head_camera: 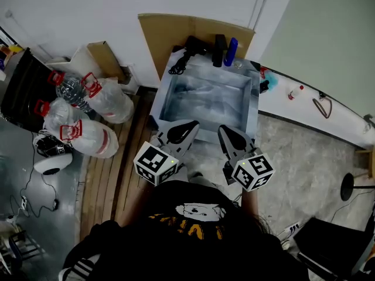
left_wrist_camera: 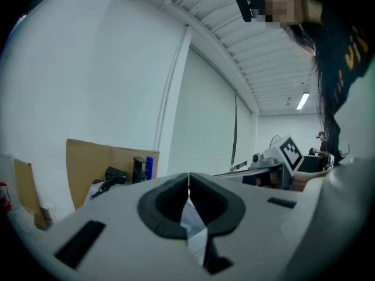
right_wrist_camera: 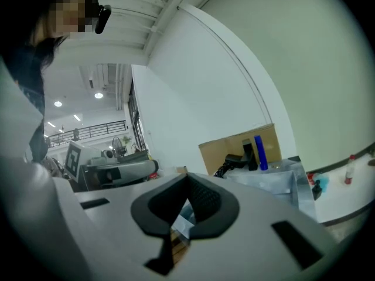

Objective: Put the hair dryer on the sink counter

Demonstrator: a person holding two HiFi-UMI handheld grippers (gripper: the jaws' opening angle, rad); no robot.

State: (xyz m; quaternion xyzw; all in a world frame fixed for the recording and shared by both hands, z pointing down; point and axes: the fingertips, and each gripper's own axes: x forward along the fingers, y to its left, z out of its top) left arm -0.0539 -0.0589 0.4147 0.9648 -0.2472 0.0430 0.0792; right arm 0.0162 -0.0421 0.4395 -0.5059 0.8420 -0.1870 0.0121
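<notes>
Both grippers closed on nothing; hair dryer (head_camera: pixel 192 44) ahead of the fingers, across the sink basin (head_camera: pixel 252 107).

The left gripper (head_camera: pixel 183 129) and right gripper (head_camera: pixel 227 132) sit at the basin's near edge, each with pads pressed together and nothing between them; the dryer lies on the far ledge, well apart from both, almost straight ahead of the left fingers and so nearer that hand; its body seems to run along the ledge, with the cord (head_camera: pixel 177 67) trailing back toward the left fingers; a black upright object (head_camera: pixel 219 49) and a blue bottle (head_camera: pixel 232 50) stand just right of it; the basin looks empty; the dryer appears already placed.
</notes>
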